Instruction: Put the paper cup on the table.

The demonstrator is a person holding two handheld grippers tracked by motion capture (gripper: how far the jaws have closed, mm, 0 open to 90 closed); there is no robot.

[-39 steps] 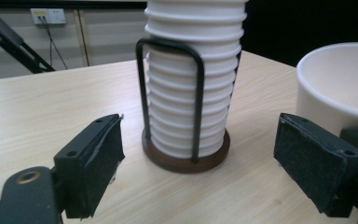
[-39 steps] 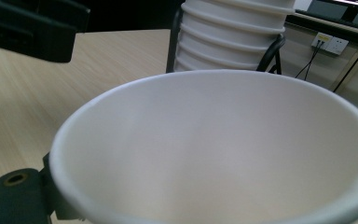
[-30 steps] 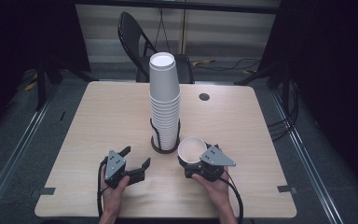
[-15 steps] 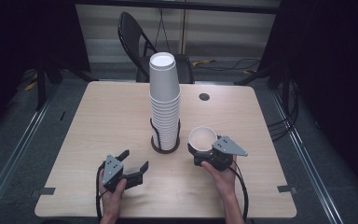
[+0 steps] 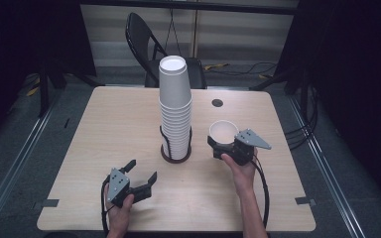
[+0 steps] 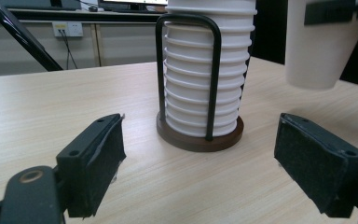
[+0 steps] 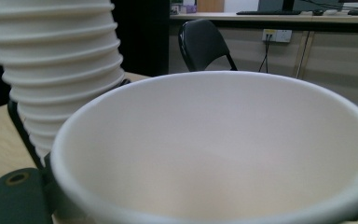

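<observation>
- We see the tall stack of white paper cups (image 5: pixel 174 106) in its black wire holder on a round brown base (image 5: pixel 176 154), mid light wooden table (image 5: pixel 104 129)
- Right of it, the single white paper cup (image 5: pixel 222 132)
- Behind the table, a black folding chair (image 5: pixel 144 37)

1. From my left gripper view, the stack of cups (image 6: pixel 208 70) is cut off by the top edge; its upper cups lie outside the frame.
2. There too, the held cup (image 6: pixel 319 51) is cropped at the top and right edges, so I cannot see its rim.
3. The right gripper view crops the held cup (image 7: pixel 214 154) at the bottom; I cannot see its base or outer wall.
4. That cup hides the right gripper's fingers (image 7: pixel 16 193) almost wholly; one dark part shows at lower left.
5. In the high view, the small dark round mark (image 5: pixel 217 103) on the surface (image 5: pixel 109 129) is too small for me to identify.
</observation>
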